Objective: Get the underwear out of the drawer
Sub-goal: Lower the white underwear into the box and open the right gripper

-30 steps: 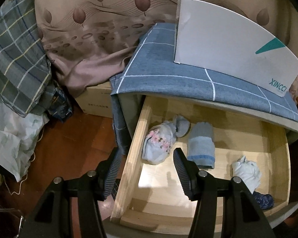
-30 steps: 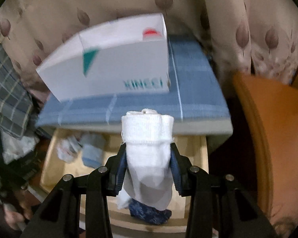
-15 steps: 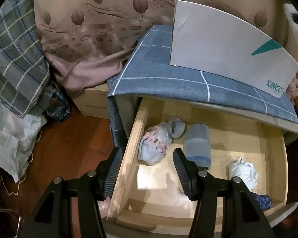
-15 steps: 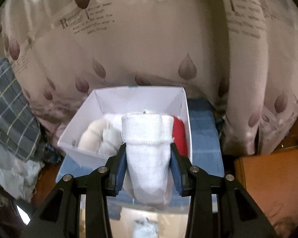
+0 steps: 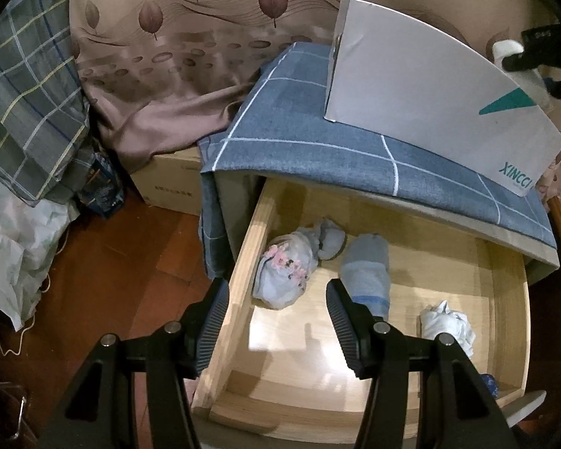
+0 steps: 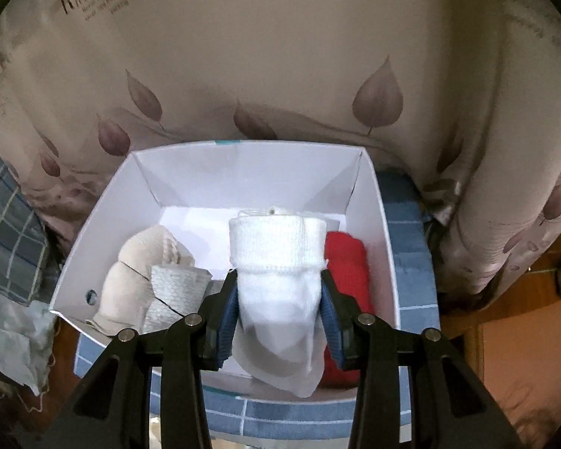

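Drawer (image 5: 243, 273) is pulled open under the blue checked cloth (image 5: 299, 138). Inside: floral bundle (image 5: 284, 273) at far left, w/ a small grey-blue piece touching it; blue roll (image 5: 366, 265) just beside those; white wad (image 5: 448, 323) near the right front; a dark blue bit (image 5: 488, 381) at the front right corner, mostly hidden.

White box (image 6: 374, 202) sits on the cloth, top open. Inside: beige piece (image 6: 131, 273) at left w/ a mesh-patterned piece (image 6: 175, 288) against it, red roll (image 6: 348, 265) at right, bare white bottom toward the back.

Right gripper (image 6: 280, 318) is clamped on a white roll (image 6: 276, 262) of underwear, pads pressing both sides, roll hanging over the box between beige and red; can't tell if it touches the box bottom.

Left gripper (image 5: 276, 321) is spread wide, nothing between the fingers, above the drawer's left front corner.

Left view only: drawer contents and the box's outer side w/ green triangle and "XINCCI"; box interior is hidden there. The right gripper and white roll show at its far right edge, behind the box. Right view only: box interior; the drawer isn't visible there.
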Available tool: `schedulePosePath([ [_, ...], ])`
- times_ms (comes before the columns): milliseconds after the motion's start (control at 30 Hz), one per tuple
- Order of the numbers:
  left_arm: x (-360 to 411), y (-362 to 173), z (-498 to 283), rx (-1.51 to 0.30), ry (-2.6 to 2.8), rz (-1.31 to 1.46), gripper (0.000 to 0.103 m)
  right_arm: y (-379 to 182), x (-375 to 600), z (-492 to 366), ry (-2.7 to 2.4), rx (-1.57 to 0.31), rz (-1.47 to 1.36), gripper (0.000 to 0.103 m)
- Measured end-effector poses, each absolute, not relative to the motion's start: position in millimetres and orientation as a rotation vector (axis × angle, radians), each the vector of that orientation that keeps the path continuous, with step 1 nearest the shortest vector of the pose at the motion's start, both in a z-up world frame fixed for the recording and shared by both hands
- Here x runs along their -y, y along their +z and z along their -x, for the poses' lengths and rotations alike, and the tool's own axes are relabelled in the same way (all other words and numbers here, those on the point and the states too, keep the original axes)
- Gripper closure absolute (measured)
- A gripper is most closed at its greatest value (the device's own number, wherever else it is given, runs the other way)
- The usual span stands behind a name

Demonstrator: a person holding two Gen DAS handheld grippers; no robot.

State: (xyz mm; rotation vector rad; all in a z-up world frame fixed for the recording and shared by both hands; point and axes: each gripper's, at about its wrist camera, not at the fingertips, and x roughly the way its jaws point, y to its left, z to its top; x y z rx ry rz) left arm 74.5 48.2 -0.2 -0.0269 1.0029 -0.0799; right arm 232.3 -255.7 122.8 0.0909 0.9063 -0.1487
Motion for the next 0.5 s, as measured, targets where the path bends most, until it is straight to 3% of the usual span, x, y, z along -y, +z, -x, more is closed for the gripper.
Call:
schedulePosePath([
  [500,-41.1,-2.4,-74.8,-1.008,-0.077,-0.013,0.048,87.5,262.4,-229.1,-0.159,-0.987,-0.124,0.060],
])
